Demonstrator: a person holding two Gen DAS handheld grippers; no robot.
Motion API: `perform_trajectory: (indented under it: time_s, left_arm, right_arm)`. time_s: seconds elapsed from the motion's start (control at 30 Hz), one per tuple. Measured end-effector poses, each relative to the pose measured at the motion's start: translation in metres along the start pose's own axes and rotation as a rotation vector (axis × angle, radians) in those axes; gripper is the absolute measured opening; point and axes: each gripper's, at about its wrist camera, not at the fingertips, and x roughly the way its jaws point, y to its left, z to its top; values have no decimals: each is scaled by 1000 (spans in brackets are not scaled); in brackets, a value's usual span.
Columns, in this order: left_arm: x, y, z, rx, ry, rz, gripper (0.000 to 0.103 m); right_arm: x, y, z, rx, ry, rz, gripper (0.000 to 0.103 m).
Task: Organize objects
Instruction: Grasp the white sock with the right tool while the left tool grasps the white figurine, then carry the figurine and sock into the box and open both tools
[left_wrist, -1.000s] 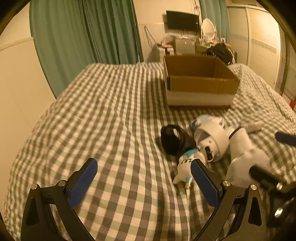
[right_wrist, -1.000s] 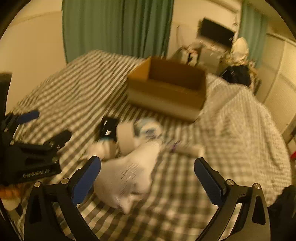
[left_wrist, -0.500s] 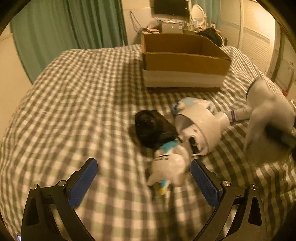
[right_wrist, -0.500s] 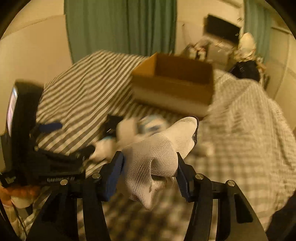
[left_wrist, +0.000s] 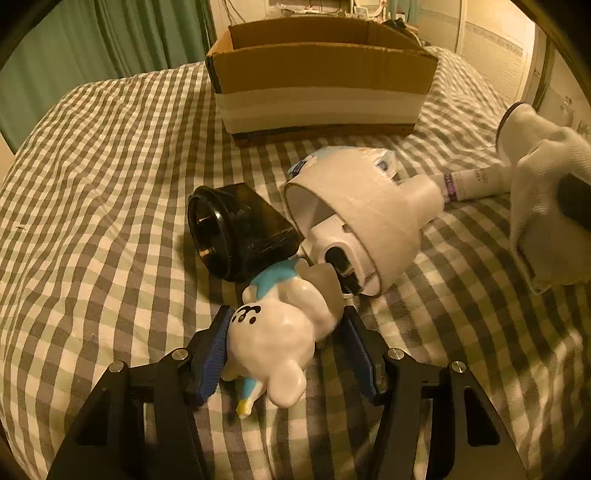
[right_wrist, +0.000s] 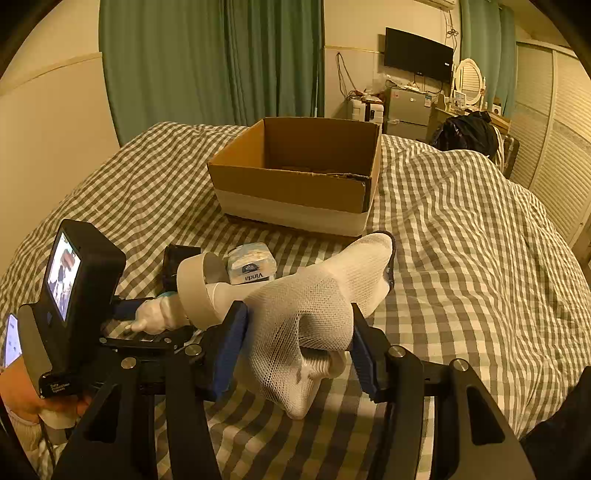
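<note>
A white glossy animal figurine (left_wrist: 273, 332) with a blue scarf lies on the checked bed cover (left_wrist: 110, 166). My left gripper (left_wrist: 288, 321) has it between its closing jaws, and both blue pads touch its sides. A white mesh sock (right_wrist: 314, 295) is bunched between the pads of my right gripper (right_wrist: 298, 314), which is shut on it and holds it above the bed. The left wrist view shows that sock (left_wrist: 546, 192) at the right edge. An open cardboard box (right_wrist: 295, 184) stands further back on the bed.
A white cone-shaped device (left_wrist: 362, 206), a black lens-like part (left_wrist: 236, 236) and a white tube with a purple band (left_wrist: 469, 181) lie right behind the figurine. A Vinda tissue pack (right_wrist: 251, 266) sits near them. Green curtains, a wardrobe and a cluttered desk surround the bed.
My left gripper came down and forward over the figurine and its jaws narrowed onto it. My right gripper shut on the sock and lifted it off the bed.
</note>
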Motion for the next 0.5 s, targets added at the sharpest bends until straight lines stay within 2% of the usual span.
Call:
perform_trajectory:
  time_s: [0.23, 0.4, 0.5]
  left_arm:
    - [-34, 7, -4, -41, -66, -20, 60]
    - [-72, 20, 7, -92, -172, -5, 60]
    - [-93, 31, 25, -106, -228, -19, 60]
  right_arm:
    - [-11, 3, 4, -11, -26, -16, 52]
    - [-31, 7, 15, -38, -76, -27, 51]
    - [-44, 12, 30, -73, -122, -48, 51]
